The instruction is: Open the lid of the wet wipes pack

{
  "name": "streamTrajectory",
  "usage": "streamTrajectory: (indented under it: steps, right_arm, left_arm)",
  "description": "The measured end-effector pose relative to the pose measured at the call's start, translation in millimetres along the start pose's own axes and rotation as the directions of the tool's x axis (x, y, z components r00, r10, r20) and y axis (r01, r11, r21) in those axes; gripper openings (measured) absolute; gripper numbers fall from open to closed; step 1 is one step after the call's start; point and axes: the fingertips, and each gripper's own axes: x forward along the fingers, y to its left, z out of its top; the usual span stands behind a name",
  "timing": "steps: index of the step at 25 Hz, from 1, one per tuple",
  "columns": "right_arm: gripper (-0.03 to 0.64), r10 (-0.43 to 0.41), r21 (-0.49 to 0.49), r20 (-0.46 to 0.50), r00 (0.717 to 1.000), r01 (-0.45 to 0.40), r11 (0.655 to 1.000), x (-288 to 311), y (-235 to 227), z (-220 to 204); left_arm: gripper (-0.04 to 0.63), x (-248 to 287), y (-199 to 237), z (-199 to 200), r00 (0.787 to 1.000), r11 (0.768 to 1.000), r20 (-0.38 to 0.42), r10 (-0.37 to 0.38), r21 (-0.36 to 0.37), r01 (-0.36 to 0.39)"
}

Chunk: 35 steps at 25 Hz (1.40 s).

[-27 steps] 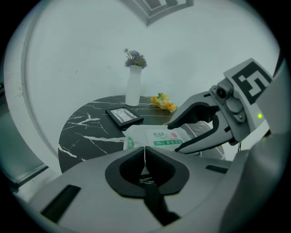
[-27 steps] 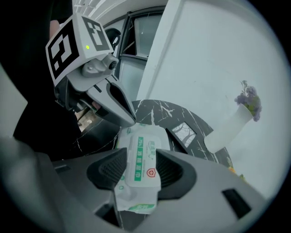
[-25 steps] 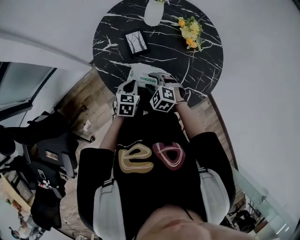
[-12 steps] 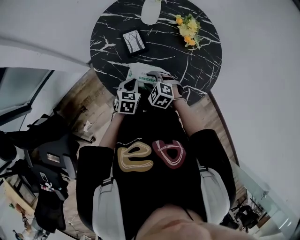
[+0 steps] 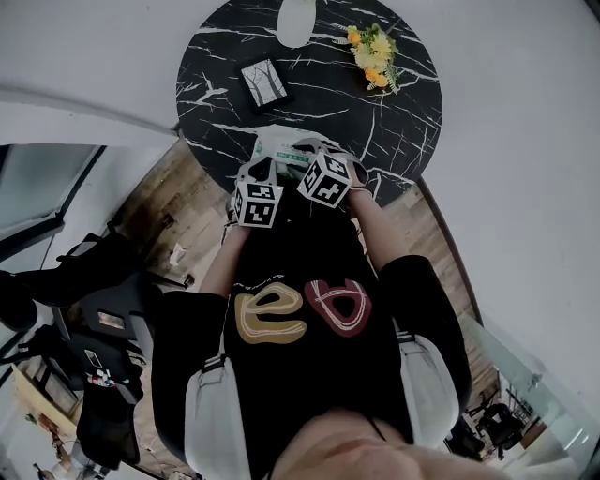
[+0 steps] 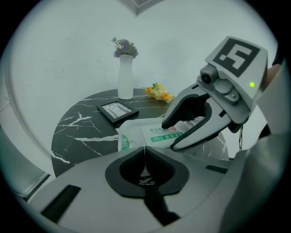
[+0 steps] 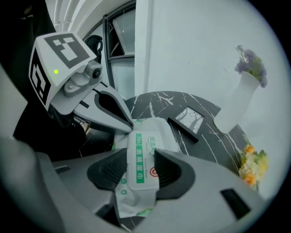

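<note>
The wet wipes pack (image 5: 281, 145) lies at the near edge of the round black marble table (image 5: 375, 112). It is white film with green print and a white flip lid (image 7: 143, 157) carrying a green stripe. My right gripper (image 7: 142, 166) is shut across that lid, one pad on each long side. From the left gripper view it (image 6: 170, 135) reaches over the pack (image 6: 136, 129). My left gripper (image 6: 144, 152) has its jaws together at the pack's near-left edge, apparently pinching the film. In the right gripper view its tips (image 7: 127, 125) meet the pack's end.
On the table behind the pack lie a dark picture frame (image 5: 263, 82), a white vase (image 5: 296, 19) and yellow flowers (image 5: 370, 52). The person stands against the table's near edge. Wooden floor, a dark chair and bags are to the left.
The right gripper's cube has shifted slightly up and forward over the pack. The left gripper and the pack have hardly moved.
</note>
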Motion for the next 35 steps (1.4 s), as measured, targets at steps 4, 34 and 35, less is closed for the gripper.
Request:
streamTrajectory:
  steps: [4, 34, 35]
  right_arm:
    - [0.192, 0.024, 0.059, 0.033, 0.999, -0.026, 0.998, -1.6, -2.4, 1.3]
    - [0.05, -0.098, 0.057, 0.112, 0.989, 0.092, 0.994, -34.9, -4.1, 18.2]
    - [0.048, -0.103, 0.055, 0.114, 0.988, 0.097, 0.994, -36.4, -5.7, 19.3]
  left_arm:
    - [0.018, 0.9, 0.4, -0.3, 1.0, 1.0, -0.02, -0.015, 0.001, 0.015]
    - [0.017, -0.9, 1.4, 0.8, 0.996, 0.994, -0.001, -0.084, -0.068, 0.084]
    - [0.018, -2.2, 2.0, 1.3, 0.996, 0.993, 0.004, -0.088, -0.082, 0.088]
